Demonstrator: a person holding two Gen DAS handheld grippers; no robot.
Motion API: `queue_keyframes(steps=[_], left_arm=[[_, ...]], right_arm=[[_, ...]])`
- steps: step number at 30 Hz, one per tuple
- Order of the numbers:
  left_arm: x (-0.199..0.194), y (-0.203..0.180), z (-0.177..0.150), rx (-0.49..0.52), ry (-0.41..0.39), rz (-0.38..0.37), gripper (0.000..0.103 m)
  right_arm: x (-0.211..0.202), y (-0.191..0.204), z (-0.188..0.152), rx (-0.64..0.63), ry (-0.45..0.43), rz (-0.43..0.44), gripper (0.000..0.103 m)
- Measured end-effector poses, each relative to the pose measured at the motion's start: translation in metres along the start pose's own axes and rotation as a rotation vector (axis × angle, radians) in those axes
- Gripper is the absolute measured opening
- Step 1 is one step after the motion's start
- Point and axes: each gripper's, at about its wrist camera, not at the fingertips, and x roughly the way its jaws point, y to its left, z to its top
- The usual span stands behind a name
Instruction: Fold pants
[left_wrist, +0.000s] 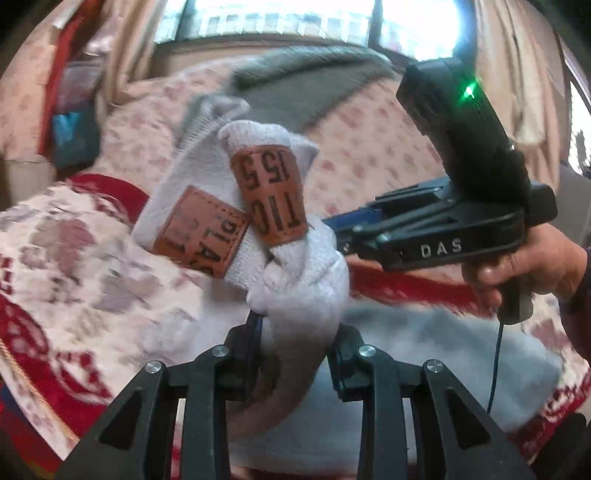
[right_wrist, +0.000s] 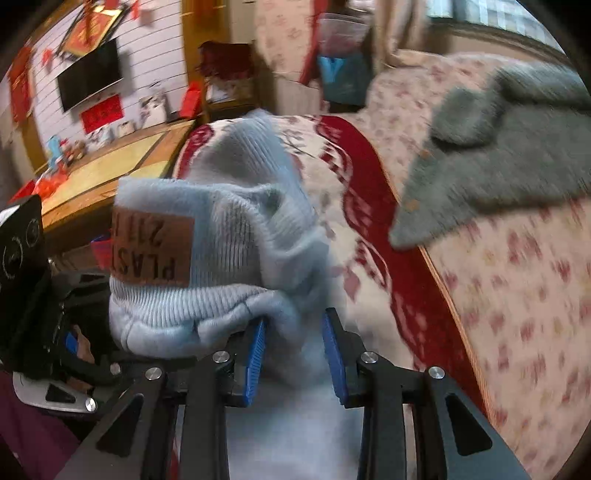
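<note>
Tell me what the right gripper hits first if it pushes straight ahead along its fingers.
The right gripper is already shut on the light grey pants, and that bunched fabric fills the line ahead. Beyond it probably comes the red-patterned blanket, though depth is unclear.

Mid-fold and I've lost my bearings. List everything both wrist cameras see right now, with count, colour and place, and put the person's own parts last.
pale grey ribbed knit pants: one, bunched and lifted over the bed, held by both claws
brown rectangular patches with black lettering: two, on the pants' fabric
red-and-cream patterned blanket: one, on the bed under the pants
pink floral bedspread: one, beyond the blanket
dark grey fuzzy garment: one, lying on the bedspread
black wall-mounted television: one, on the far wall
wooden desk: one, below the television
left claw: black, shut on the pants
right claw: black with blue pads, shut on the pants
hand: one, gripping the right claw's handle
</note>
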Motion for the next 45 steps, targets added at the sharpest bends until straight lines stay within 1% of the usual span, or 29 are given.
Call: queue_keyframes(steps=[3, 4, 5, 6, 9, 11, 13, 14, 15, 16, 17, 20, 21, 23, 24, 25, 26, 29, 30, 31, 32, 33, 34, 36, 39, 40, 41, 43, 45], left_arm=[[0.020, -0.031, -0.019, 0.061, 0.027, -0.016, 0.029], [0.025, -0.040, -0.024, 0.075, 0.033, -0.021, 0.029], [0.031, -0.048, -0.030, 0.085, 0.044, -0.027, 0.029], [0.037, -0.054, -0.035, 0.095, 0.056, -0.031, 0.029], [0.055, -0.072, -0.052, 0.148, 0.111, -0.022, 0.030], [0.063, -0.081, -0.065, 0.177, 0.149, -0.014, 0.031], [0.063, -0.091, -0.073, 0.231, 0.150, 0.012, 0.038], [0.060, -0.096, -0.076, 0.252, 0.152, -0.001, 0.059], [0.057, -0.098, -0.076, 0.248, 0.158, -0.048, 0.083], [0.050, -0.099, -0.077, 0.229, 0.160, -0.118, 0.088], [0.042, -0.100, -0.077, 0.224, 0.149, -0.141, 0.089], [0.021, -0.109, -0.079, 0.273, 0.134, -0.138, 0.089], [0.015, -0.107, -0.078, 0.270, 0.133, -0.145, 0.089], [0.003, -0.100, -0.072, 0.232, 0.126, -0.155, 0.089], [-0.002, -0.094, -0.067, 0.209, 0.121, -0.155, 0.089], [-0.005, -0.089, -0.062, 0.191, 0.119, -0.152, 0.089], [-0.006, -0.086, -0.058, 0.182, 0.114, -0.148, 0.089], [-0.008, -0.069, -0.042, 0.139, 0.083, -0.111, 0.089], [-0.007, -0.064, -0.038, 0.126, 0.079, -0.108, 0.089], [-0.006, -0.059, -0.034, 0.111, 0.075, -0.111, 0.089], [-0.003, -0.054, -0.031, 0.100, 0.075, -0.114, 0.090], [0.002, -0.050, -0.028, 0.092, 0.078, -0.114, 0.090], [0.008, -0.045, -0.026, 0.082, 0.090, -0.122, 0.090], [0.023, -0.038, -0.025, 0.065, 0.126, -0.142, 0.090], [0.047, -0.028, -0.030, 0.032, 0.215, -0.160, 0.090], [0.054, -0.026, -0.033, 0.012, 0.251, -0.182, 0.090], [0.055, -0.026, -0.036, 0.012, 0.260, -0.202, 0.090], [0.050, -0.032, -0.037, 0.052, 0.252, -0.219, 0.090], [0.047, -0.038, -0.041, 0.083, 0.275, -0.258, 0.090]], right_arm=[[-0.012, -0.019, -0.045, 0.112, 0.011, -0.015, 0.034], [-0.015, -0.027, -0.066, 0.159, 0.015, -0.030, 0.034], [-0.015, -0.033, -0.078, 0.193, 0.019, -0.037, 0.034], [-0.015, -0.041, -0.097, 0.249, 0.030, -0.050, 0.034], [-0.021, -0.058, -0.134, 0.372, 0.042, -0.068, 0.034], [-0.031, -0.072, -0.158, 0.465, 0.049, -0.107, 0.034], [-0.046, -0.082, -0.177, 0.556, 0.039, -0.133, 0.035], [-0.057, -0.086, -0.184, 0.597, 0.017, -0.140, 0.035], [-0.064, -0.087, -0.186, 0.613, -0.002, -0.142, 0.035], [-0.074, -0.087, -0.188, 0.625, -0.032, -0.146, 0.035], [-0.083, -0.085, -0.187, 0.631, -0.058, -0.152, 0.035], [-0.102, -0.073, -0.175, 0.620, -0.122, -0.133, 0.036], [-0.106, -0.068, -0.167, 0.609, -0.142, -0.128, 0.040], [-0.111, -0.058, -0.157, 0.596, -0.171, -0.097, 0.056], [-0.108, -0.055, -0.150, 0.592, -0.177, -0.080, 0.071], [-0.105, -0.049, -0.142, 0.579, -0.178, -0.062, 0.075], [-0.100, -0.044, -0.134, 0.559, -0.170, -0.059, 0.076], [-0.079, -0.034, -0.115, 0.488, -0.133, -0.101, 0.076], [-0.072, -0.035, -0.114, 0.490, -0.124, -0.101, 0.076], [-0.061, -0.038, -0.112, 0.505, -0.101, -0.077, 0.076], [-0.051, -0.038, -0.112, 0.515, -0.080, -0.053, 0.075], [-0.045, -0.036, -0.114, 0.514, -0.077, -0.036, 0.057], [-0.043, -0.034, -0.115, 0.509, -0.083, -0.021, 0.014], [-0.043, -0.029, -0.122, 0.506, -0.098, 0.020, 0.012], [-0.050, -0.024, -0.132, 0.502, -0.101, 0.006, 0.012], [-0.053, -0.024, -0.135, 0.505, -0.100, -0.002, 0.012], [-0.056, -0.024, -0.137, 0.507, -0.098, -0.017, 0.012], [-0.062, -0.027, -0.141, 0.512, -0.100, -0.043, 0.012], [-0.062, -0.032, -0.145, 0.522, -0.090, -0.077, 0.012]])
